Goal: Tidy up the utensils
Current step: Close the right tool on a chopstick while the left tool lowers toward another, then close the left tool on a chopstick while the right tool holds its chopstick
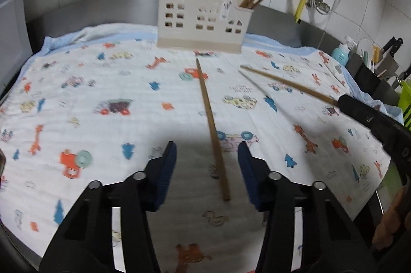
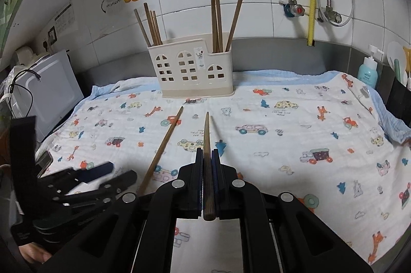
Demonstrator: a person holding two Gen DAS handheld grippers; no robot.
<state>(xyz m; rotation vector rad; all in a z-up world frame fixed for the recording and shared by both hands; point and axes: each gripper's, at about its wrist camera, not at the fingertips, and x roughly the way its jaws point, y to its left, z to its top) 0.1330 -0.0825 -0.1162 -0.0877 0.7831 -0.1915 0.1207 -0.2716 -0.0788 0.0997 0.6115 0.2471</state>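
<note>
Chopsticks are the matter here: one chopstick (image 2: 207,165) is pinched between the closed jaws of the right gripper (image 2: 207,157), lying along its fingers with the thin tip pointing toward the holder (image 2: 191,70) and the butt sticking out behind the pads. The left wrist view shows this same stick from the side, lifted above the cloth (image 1: 102,82) with its shadow beneath, which the right wrist view does not reveal.

The left gripper (image 1: 207,154) has its jaws spread wide and grips nothing; a second chopstick (image 1: 212,126) lies flat on the cloth between its fingers, touching neither blue pad (image 1: 167,170). In the right wrist view that gripper appears low at the left edge, just beside the loose stick's thick end.

Further out, the cream house-shaped holder stands at the cloth's back edge, against the steel backsplash. Its left compartment holds a bunch of chopsticks (image 2: 150,25), its right compartment another bunch (image 2: 221,21). Only the right wrist view shows the white appliance (image 2: 48,88) at the counter's left end and the soap bottle (image 2: 368,72) in the right back corner.
</note>
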